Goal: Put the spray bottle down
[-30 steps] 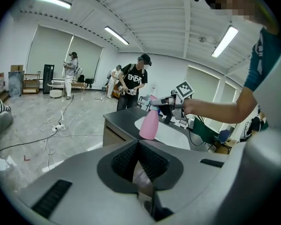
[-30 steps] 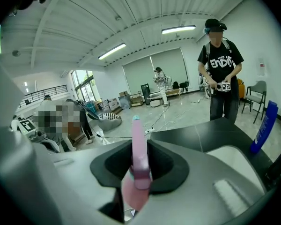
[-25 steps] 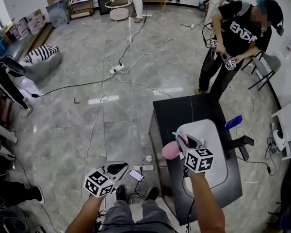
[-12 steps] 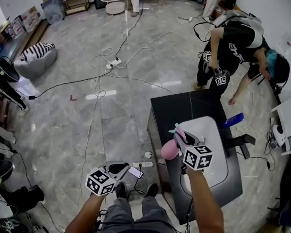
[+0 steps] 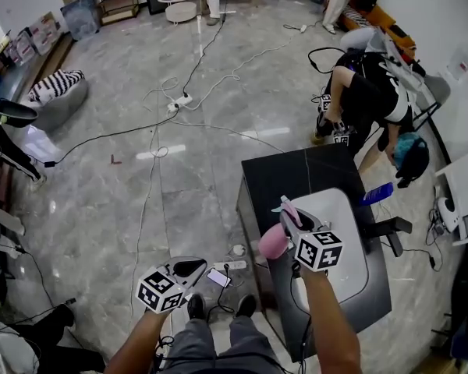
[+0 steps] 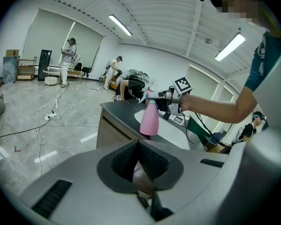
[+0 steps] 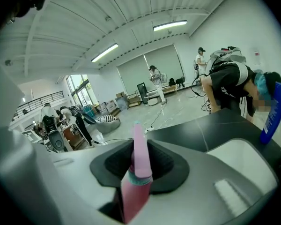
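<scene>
My right gripper (image 5: pixel 292 220) is shut on the pink spray bottle (image 5: pixel 273 241), which hangs in the air at the left edge of the dark table (image 5: pixel 296 171). In the right gripper view the bottle's neck (image 7: pixel 137 159) stands between the pads of the right gripper (image 7: pixel 136 168). The left gripper view shows the bottle (image 6: pixel 149 118) from the side, upright, its base just above the white basin (image 6: pixel 171 134). My left gripper (image 5: pixel 189 269) hovers low over the floor left of the table, its pads (image 6: pixel 126 157) closed together with nothing held.
A white basin (image 5: pixel 345 240) is set into the table top. A blue object (image 5: pixel 374 194) stands at the table's right edge. A person (image 5: pixel 374 100) bends over beyond the table. Cables and a power strip (image 5: pixel 231 267) lie on the floor.
The person beyond the table has bent far over to the right. My two grippers and the bottle sit almost where they were in the view.
</scene>
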Available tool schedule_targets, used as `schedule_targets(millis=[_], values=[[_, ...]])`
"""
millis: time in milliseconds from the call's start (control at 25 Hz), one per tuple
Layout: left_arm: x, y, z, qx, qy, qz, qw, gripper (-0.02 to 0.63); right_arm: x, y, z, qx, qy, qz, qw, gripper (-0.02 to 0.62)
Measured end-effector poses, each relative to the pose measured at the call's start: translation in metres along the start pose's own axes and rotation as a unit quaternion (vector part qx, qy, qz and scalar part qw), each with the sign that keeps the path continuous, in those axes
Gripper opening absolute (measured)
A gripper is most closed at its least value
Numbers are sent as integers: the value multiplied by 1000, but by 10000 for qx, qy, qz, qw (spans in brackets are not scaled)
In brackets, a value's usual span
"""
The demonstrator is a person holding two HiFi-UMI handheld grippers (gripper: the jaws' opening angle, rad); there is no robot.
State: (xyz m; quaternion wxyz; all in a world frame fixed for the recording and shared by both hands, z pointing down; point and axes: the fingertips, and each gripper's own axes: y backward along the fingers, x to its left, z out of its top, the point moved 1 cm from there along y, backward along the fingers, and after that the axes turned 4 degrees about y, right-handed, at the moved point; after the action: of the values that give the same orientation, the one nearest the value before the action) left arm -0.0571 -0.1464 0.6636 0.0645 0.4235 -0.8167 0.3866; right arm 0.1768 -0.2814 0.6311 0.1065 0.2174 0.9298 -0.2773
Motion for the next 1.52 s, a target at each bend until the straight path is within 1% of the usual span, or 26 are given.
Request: schedule_targets(millis=[280, 680, 1000, 1200, 1520], values=[[11, 1, 2, 2, 39, -6, 10000, 6, -1, -6, 2, 46, 26, -87, 9999, 100], [16, 10, 6, -42, 34, -25, 10000, 6, 10, 1, -1, 10, 35, -191, 9998, 101], [15, 12, 4, -26, 49, -30, 10000, 6, 9, 6, -2, 46, 98, -267, 9996, 101], [15, 12, 1, -38, 64, -25, 10000, 6, 3, 10, -5, 57, 166, -411, 9990, 101], [15, 12, -3, -6, 113, -30, 9999, 6, 3, 8, -1, 20, 207, -526, 9984, 101]])
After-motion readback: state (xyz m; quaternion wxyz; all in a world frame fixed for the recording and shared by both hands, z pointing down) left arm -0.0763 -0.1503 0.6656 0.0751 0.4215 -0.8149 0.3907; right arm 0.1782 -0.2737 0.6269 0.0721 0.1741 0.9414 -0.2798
